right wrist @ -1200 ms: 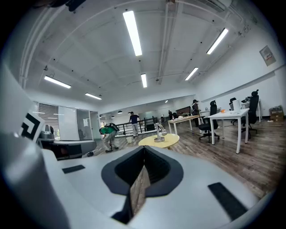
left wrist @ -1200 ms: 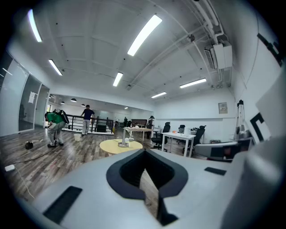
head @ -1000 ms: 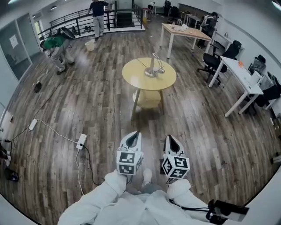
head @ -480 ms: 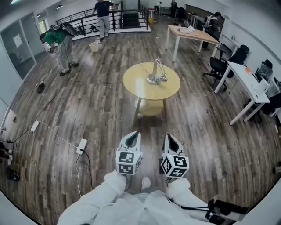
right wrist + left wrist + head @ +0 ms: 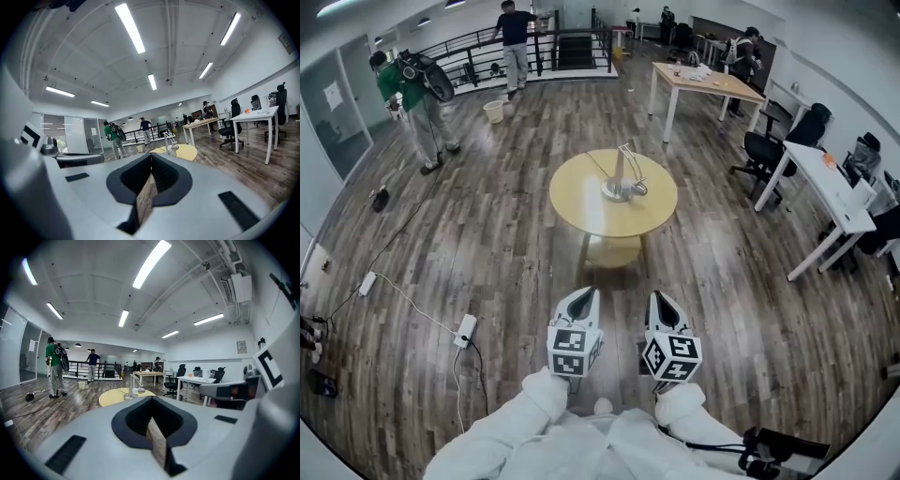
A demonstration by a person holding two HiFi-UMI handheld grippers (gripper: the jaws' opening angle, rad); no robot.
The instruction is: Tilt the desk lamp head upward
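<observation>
Desk lamp (image 5: 621, 178) stands near the middle of a round yellow desk (image 5: 577, 202), straight ahead of both hand-held grippers and well apart from them, with a stretch of wood floor (image 5: 506, 253) between. It has a silver base and thin metal arms rising from it; the tilt of its head is too small to make out.

The left hand-held gripper (image 5: 583, 296) is clenched, its jaws pressed together with nothing between them. The right hand-held gripper (image 5: 664, 300) is clenched and empty in the same way. They are held side by side, close together, both pointing toward the desk, and white sleeves (image 5: 511, 427) run back from them.

Left of the left hand-held gripper, a white power strip (image 5: 465, 329) lies on the floor. Far ahead and to the left, a person in a green top (image 5: 405, 94) stands with a backpack, and another person in a dark top (image 5: 516, 37) is at a black railing (image 5: 473, 52). Ahead and to the right of the right hand-held gripper stand a white desk (image 5: 820, 183) and a black office chair (image 5: 759, 150).
</observation>
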